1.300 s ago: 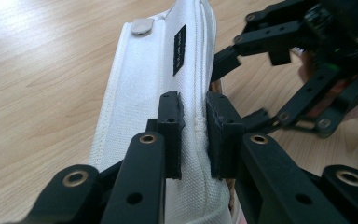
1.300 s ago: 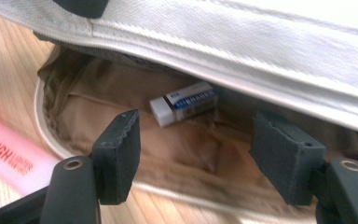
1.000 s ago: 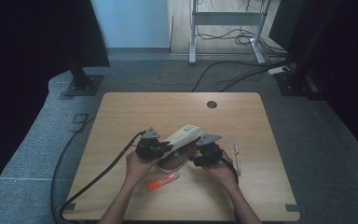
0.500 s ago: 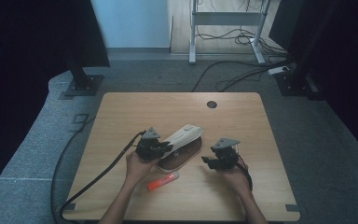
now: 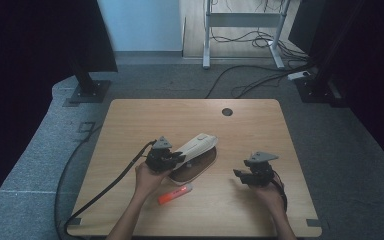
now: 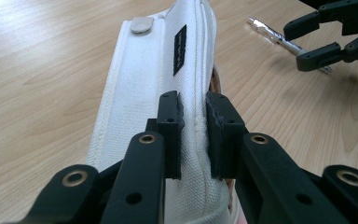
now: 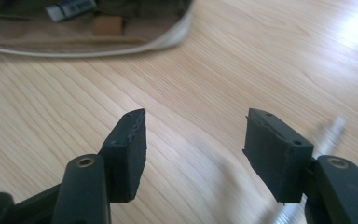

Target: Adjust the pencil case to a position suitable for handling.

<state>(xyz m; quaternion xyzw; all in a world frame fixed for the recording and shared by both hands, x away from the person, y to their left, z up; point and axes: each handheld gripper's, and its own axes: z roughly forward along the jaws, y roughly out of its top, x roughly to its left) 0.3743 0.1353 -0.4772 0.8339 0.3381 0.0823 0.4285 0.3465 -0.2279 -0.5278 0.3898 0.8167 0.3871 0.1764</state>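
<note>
A white fabric pouch (image 5: 198,144) lies open at the table's middle, its flap raised over a brown inside (image 5: 196,170). My left gripper (image 5: 179,158) is shut on the flap's seamed edge (image 6: 186,60), with its jaws (image 6: 193,105) pinching the cloth. My right gripper (image 5: 240,174) hovers to the pouch's right, open and holding nothing (image 7: 193,135). The pouch's open mouth (image 7: 88,28) lies ahead of it, showing a small label inside. A silver pen (image 6: 279,41) lies on the wood by the right gripper (image 6: 326,39), and appears as a blur (image 7: 326,135) beside its right jaw.
An orange marker (image 5: 175,194) lies near the front edge, below the pouch. The wooden table (image 5: 145,120) has a round cable hole (image 5: 227,111) at the back. A black cable (image 5: 105,187) trails off the left front. Floor stands and cables sit beyond the table.
My right gripper has drawn away from the pouch to the right, now over the pen's spot. The left gripper has kept its hold on the flap.
</note>
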